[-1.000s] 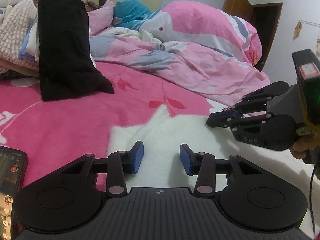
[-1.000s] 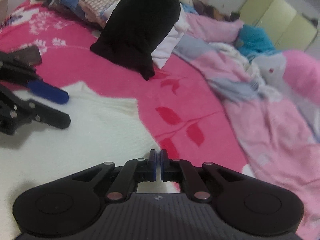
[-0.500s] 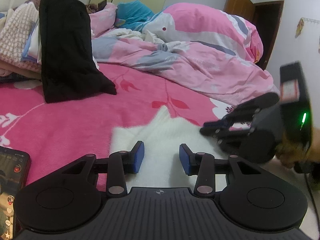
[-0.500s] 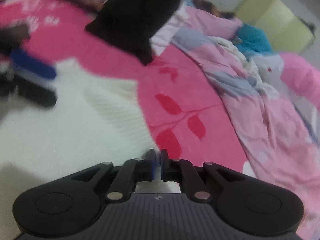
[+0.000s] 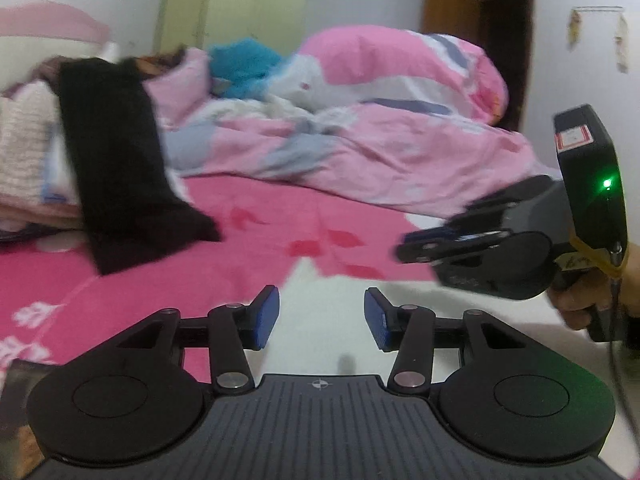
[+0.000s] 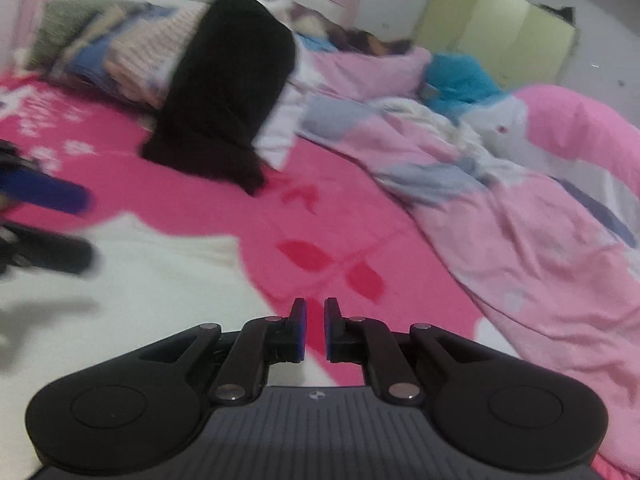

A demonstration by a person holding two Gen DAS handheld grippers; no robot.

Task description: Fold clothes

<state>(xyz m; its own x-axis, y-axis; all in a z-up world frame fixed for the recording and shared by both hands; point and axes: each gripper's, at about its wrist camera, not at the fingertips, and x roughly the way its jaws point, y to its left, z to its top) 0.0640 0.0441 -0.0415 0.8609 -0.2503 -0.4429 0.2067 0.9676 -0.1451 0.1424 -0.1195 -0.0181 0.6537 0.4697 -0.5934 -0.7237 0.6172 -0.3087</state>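
Note:
A white knit garment [image 5: 404,300] lies flat on the pink bedsheet [image 5: 160,280], under both grippers. My left gripper [image 5: 322,316] hovers over its edge. Its jaws are opening, and there is nothing between the blue pads [image 5: 267,316]. The right gripper [image 6: 315,322] is all but shut, a thin gap between its pads and nothing in it, above the white garment's [image 6: 140,280] right edge. In the left wrist view a hand [image 5: 580,304] holds the right gripper [image 5: 432,246] at the right. A black garment [image 6: 232,100] hangs over a pile at the back.
Folded clothes [image 5: 24,140] are stacked at the back left under the black garment [image 5: 120,184]. A crumpled pink duvet [image 6: 520,220] fills the bed's right side, with a teal item [image 5: 244,64] behind it. A phone [image 5: 20,380] lies at the near left.
The left gripper has risen and its pads stand a little wider apart. The right gripper's pads have parted by a sliver and its view has rolled and lifted slightly.

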